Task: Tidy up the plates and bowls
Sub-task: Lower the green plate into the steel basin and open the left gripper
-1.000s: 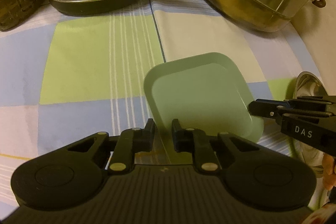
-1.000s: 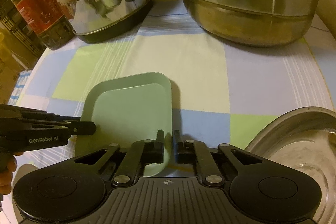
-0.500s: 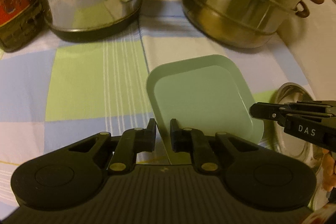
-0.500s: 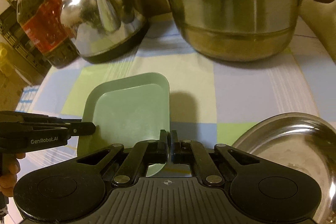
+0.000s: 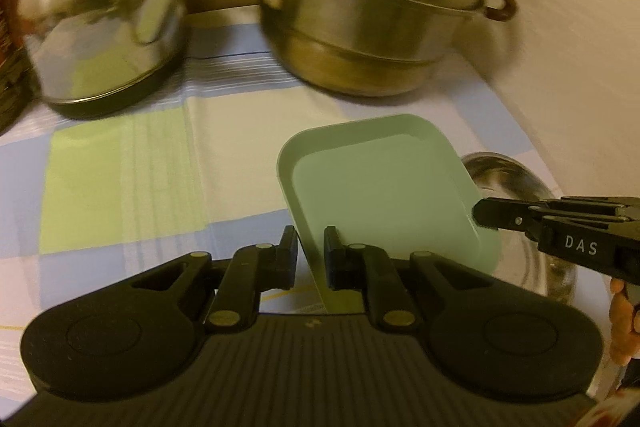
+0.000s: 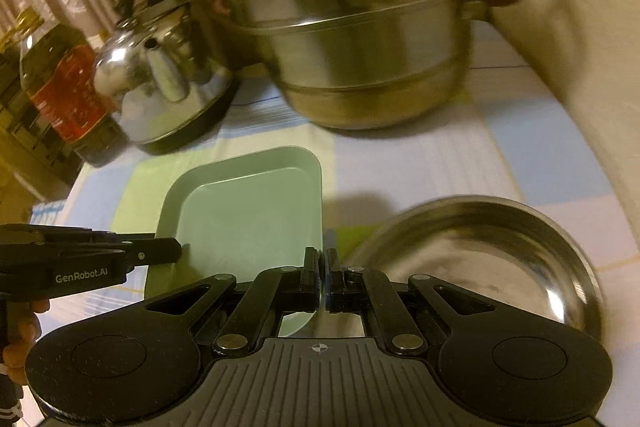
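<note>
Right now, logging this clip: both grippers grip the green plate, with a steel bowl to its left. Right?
Wrong side. The steel bowl lies right of the green plate, as the right wrist view shows. Both the left gripper and right gripper do grip it.

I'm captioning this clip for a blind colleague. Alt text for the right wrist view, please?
The right gripper pinches the near right edge of a green square plate, while the left gripper grips its left edge. A steel bowl lies to the right.
</note>
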### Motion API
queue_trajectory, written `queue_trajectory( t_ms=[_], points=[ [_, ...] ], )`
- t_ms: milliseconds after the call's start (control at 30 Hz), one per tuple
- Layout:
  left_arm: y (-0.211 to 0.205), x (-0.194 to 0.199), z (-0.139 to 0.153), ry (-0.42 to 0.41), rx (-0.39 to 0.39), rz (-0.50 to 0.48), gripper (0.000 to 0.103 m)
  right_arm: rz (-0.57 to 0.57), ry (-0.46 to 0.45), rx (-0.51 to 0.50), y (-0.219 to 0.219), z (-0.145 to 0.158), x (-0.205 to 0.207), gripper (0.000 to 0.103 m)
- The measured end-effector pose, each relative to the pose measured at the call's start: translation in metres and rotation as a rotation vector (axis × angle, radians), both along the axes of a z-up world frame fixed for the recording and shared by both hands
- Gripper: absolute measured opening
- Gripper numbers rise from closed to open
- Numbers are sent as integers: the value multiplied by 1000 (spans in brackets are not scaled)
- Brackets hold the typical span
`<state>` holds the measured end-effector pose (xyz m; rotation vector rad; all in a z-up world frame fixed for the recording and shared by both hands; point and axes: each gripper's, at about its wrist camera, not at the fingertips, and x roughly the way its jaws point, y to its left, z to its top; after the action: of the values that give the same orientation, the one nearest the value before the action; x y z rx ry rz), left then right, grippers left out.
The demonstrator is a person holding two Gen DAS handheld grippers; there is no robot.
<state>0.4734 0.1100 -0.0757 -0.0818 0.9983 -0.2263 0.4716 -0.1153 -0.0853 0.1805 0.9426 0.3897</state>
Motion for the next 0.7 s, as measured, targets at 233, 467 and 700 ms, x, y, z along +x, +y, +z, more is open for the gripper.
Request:
queue_trajectory(
  t_ms=[233,467,700],
  points=[
    [-46,-3,0,2,-14,-82,12,-94,11,-3,-44,3,-20,3],
    [-87,-5,-5,13,-17,-156,12,-174,27,-17,-81,-1,-37,3],
    [-114,-5,-19,42,-20,-212,12,-234,51,-37,-109,-10,-46,3]
  ],
)
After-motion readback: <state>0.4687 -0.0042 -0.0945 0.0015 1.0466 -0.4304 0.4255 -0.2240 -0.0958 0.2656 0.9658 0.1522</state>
